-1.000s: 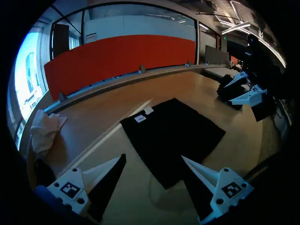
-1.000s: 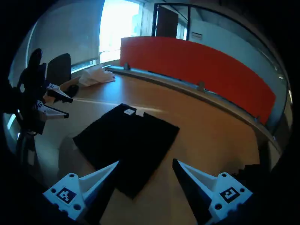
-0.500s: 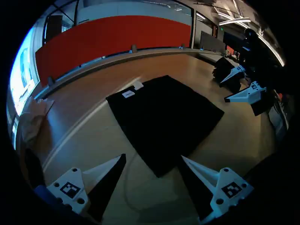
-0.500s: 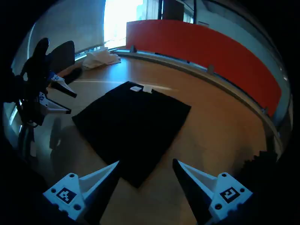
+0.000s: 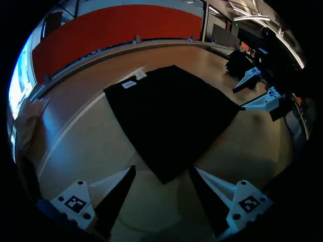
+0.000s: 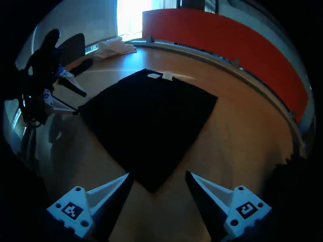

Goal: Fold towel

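While left gripper (image 5: 161,169) and right gripper (image 6: 157,174) hang open over separate corners of the towel (image 5: 169,109): pinch both low, lift evenly, avoid dragging.

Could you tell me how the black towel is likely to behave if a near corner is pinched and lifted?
The black towel lies flat against the wooden table, so it is probably thin and floppy: a lifted corner should drape. It looks light, and on that smooth top it may slide when pushed rather than bunch.
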`<move>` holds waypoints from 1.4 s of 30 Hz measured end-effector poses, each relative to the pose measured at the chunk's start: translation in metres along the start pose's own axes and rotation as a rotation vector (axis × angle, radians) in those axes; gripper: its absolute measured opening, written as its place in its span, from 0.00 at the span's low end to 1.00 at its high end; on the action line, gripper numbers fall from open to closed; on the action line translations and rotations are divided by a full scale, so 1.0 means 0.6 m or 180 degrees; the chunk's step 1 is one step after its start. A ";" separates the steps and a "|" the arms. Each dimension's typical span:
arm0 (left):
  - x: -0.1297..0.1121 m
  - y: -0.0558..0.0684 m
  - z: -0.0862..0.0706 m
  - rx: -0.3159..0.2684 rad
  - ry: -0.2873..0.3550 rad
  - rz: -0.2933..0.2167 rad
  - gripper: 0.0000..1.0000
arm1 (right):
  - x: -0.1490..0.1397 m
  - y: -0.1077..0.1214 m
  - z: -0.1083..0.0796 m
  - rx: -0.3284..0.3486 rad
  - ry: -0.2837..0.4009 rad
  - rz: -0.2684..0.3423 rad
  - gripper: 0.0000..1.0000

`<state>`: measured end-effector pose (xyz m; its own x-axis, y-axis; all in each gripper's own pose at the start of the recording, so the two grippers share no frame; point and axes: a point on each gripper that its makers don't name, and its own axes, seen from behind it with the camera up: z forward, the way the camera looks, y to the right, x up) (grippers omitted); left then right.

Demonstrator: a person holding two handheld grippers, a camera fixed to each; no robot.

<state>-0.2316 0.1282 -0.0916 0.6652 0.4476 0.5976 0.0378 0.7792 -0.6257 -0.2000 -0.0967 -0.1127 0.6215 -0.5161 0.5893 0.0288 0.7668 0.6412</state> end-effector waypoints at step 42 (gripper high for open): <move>-0.007 0.016 0.024 0.0107 -0.0091 0.0146 0.69 | -0.019 -0.022 0.015 0.0148 -0.0073 -0.0022 0.43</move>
<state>-0.2447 0.1402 -0.0933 0.6441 0.4951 0.5832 -0.0175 0.7717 -0.6357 -0.2145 -0.1044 -0.1230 0.6034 -0.5304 0.5955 -0.0036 0.7449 0.6671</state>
